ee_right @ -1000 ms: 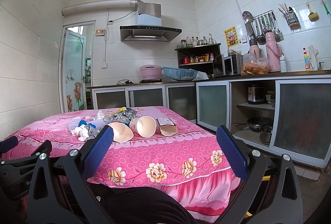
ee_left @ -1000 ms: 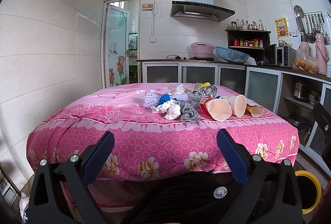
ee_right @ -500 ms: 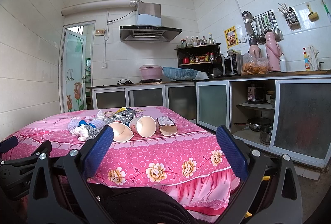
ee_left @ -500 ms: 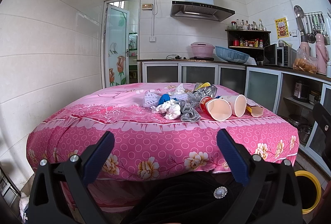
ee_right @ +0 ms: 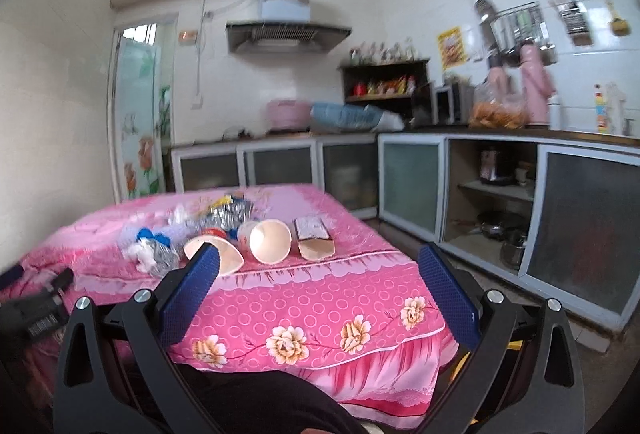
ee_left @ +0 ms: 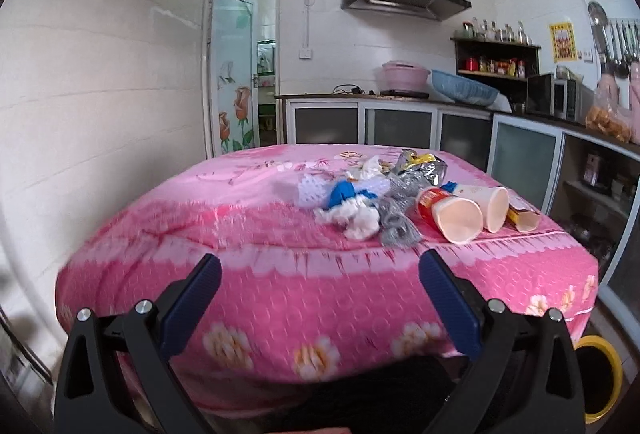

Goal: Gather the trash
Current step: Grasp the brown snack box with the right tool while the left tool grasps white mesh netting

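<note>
Trash lies in a heap on a table under a pink flowered cloth [ee_left: 280,298]. It includes a red paper cup [ee_left: 448,209] and a white paper cup [ee_left: 490,205] on their sides, a small carton [ee_left: 520,215], crumpled white tissue [ee_left: 358,220], a grey rag [ee_left: 394,215], a silver foil wrapper [ee_left: 424,167] and blue scraps. My left gripper [ee_left: 320,284] is open, short of the near table edge. My right gripper [ee_right: 318,276] is open too, with the white cup [ee_right: 270,242] and carton [ee_right: 314,238] beyond its fingers. Both hold nothing.
A yellow-rimmed bin [ee_left: 602,380] stands on the floor at the table's near right corner. Kitchen cabinets [ee_right: 412,185] and a counter run along the back and right walls. A glass door [ee_left: 236,73] is at the back left. Dark clothing [ee_right: 260,402] fills the bottom of both views.
Both grippers have risen and moved toward the table, so the trash looks larger and nearer. The views are blurred by motion. The jaws stay open; no trash has moved.
</note>
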Motion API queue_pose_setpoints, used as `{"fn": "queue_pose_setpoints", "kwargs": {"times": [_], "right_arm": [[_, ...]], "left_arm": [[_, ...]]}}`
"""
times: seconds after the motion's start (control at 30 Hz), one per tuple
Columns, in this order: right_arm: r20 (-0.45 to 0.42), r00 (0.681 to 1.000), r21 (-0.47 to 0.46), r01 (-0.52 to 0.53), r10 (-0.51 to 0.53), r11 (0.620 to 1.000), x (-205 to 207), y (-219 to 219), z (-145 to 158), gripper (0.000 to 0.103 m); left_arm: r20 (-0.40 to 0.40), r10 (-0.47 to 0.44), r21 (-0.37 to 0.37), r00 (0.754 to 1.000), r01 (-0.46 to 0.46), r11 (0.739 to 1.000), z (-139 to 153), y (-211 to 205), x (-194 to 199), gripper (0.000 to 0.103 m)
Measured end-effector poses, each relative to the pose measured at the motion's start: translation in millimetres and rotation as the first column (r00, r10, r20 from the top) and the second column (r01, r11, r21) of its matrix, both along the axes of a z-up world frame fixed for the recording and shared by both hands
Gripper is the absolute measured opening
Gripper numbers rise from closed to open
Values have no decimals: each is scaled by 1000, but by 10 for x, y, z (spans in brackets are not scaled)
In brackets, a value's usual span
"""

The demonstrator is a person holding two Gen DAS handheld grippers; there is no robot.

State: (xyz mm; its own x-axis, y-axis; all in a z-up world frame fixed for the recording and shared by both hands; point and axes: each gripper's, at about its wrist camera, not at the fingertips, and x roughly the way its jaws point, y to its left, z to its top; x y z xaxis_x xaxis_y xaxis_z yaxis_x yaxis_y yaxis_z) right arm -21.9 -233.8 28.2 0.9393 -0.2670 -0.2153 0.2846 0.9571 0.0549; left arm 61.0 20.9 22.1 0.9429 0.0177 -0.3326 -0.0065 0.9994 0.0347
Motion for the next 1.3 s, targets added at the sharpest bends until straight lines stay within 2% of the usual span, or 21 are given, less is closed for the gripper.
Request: {"fn": "queue_pose_setpoints", "kwargs": {"times": [0.1, 0.13, 0.2, 0.3, 0.4, 0.5, 0.63, 0.67, 0.73, 0.8, 0.87, 1.0, 1.23, 1.3], "right_arm": [[-101, 988, 56, -112, 117, 992, 303, -173, 37, 95], [-140, 978, 79, -143, 153, 987, 412, -235, 26, 95], [-192, 961, 102, -183, 200, 978, 610, -331, -7, 95], [-208, 955, 101, -196, 213, 975, 780, -421, -50, 95], [-204, 948, 171, -211, 244, 962, 931, -573, -54, 95], [-248, 930, 225, -216, 270, 950, 1181, -708, -58, 95], [-298, 914, 216, -216, 274, 952, 1539, -733, -93, 95], [-319, 910, 200, -207, 263, 958, 1624, -730, -103, 95], [-358, 925, 54, -116, 128, 992, 1772, -720, -94, 95], [-400, 915, -80, -84, 45, 993, 1913, -680, -130, 95], [-439, 898, -153, -73, -1, 985, 2045, -689, -191, 95], [-507, 862, -161, -94, -1, 982, 2254, -787, -308, 95], [-551, 834, -119, -126, 40, 985, 2485, -926, -461, 95], [-563, 825, -117, -142, 52, 983, 2567, -916, -506, 95]], "left_arm": [[-16, -47, 84, 999, 48, 995, 62, -3, 263, 95], [-42, -72, 101, 997, 76, 992, 70, 7, 371, 95], [-107, -121, 96, 987, 131, 987, 66, 45, 556, 95], [-194, -188, 88, 963, 208, 974, 48, 90, 822, 95], [-244, -220, 97, 945, 249, 964, 35, 117, 1051, 95], [-255, -205, 128, 945, 244, 961, 61, 153, 1304, 95], [-300, -158, 188, 941, 220, 957, 50, 182, 1689, 95], [-308, -148, 192, 940, 214, 958, 57, 214, 1760, 95], [-328, -122, 191, 937, 193, 962, 81, 271, 1944, 95], [-342, -118, 178, 932, 188, 966, 102, 315, 2074, 95], [-367, -112, 171, 923, 186, 968, 90, 352, 2221, 95], [-406, -106, 151, 908, 181, 972, 70, 432, 2486, 95], [-469, -115, 111, 876, 188, 976, -9, 476, 2804, 95], [-478, -111, 127, 871, 193, 973, -37, 427, 2886, 95]]}}
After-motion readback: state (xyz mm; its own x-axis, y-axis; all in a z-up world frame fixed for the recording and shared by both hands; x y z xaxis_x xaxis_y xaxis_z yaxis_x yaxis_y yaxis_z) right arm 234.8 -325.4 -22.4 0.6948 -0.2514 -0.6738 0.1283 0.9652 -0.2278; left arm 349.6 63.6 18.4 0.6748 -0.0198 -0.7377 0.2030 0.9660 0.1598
